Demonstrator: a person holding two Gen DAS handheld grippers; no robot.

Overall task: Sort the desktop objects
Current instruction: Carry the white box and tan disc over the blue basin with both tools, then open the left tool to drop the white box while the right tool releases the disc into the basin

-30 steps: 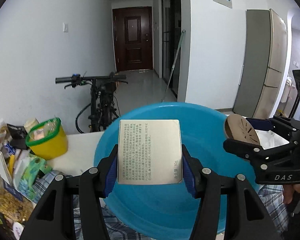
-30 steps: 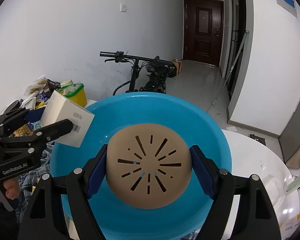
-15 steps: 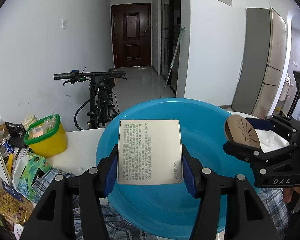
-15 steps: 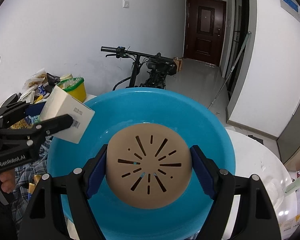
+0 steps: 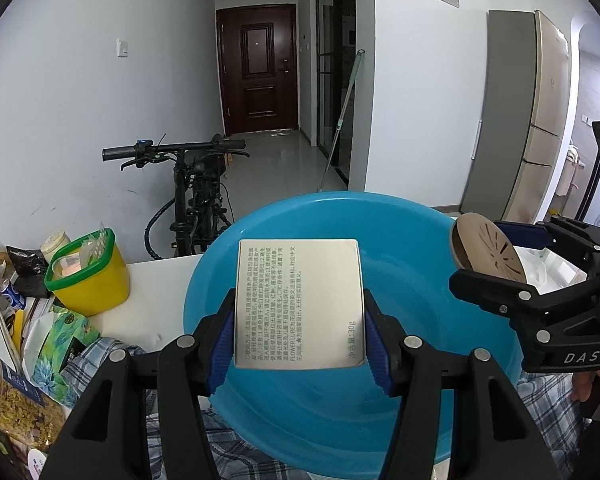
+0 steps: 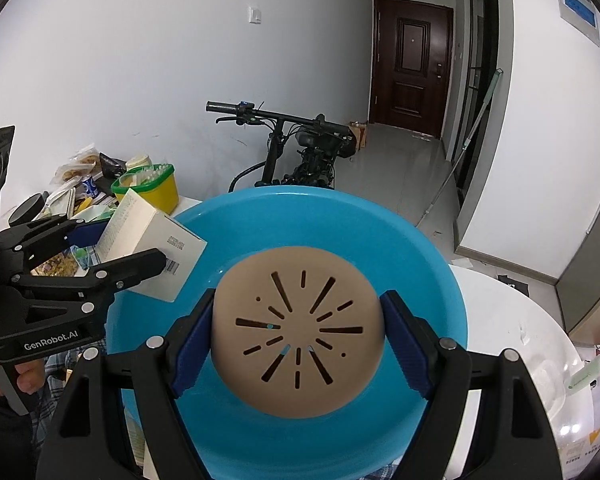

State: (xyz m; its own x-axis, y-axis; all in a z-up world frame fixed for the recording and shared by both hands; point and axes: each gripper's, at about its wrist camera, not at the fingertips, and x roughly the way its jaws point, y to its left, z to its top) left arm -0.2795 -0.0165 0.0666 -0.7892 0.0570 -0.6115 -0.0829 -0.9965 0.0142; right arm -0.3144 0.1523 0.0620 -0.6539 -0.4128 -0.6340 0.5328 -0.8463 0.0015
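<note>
My left gripper (image 5: 299,346) is shut on a white printed box (image 5: 299,304) and holds it above a big blue basin (image 5: 412,248). My right gripper (image 6: 298,342) is shut on a round tan slotted disc (image 6: 298,332) and holds it over the same basin (image 6: 428,280). In the left wrist view the disc (image 5: 486,252) and right gripper (image 5: 512,276) show at the right, over the basin's rim. In the right wrist view the box (image 6: 152,244) and left gripper (image 6: 116,252) show at the left, by the basin's left rim.
A yellow tub with a green rim (image 5: 88,276) and several snack packets (image 5: 32,344) lie at the left on the white table (image 5: 156,300). A plaid cloth (image 5: 100,364) lies under the basin. A bicycle (image 5: 196,196) stands behind the table. A pen (image 6: 588,372) lies at the right.
Both grippers, still holding the box and the disc, have risen a little; the basin sits lower in both views and more of the hallway shows.
</note>
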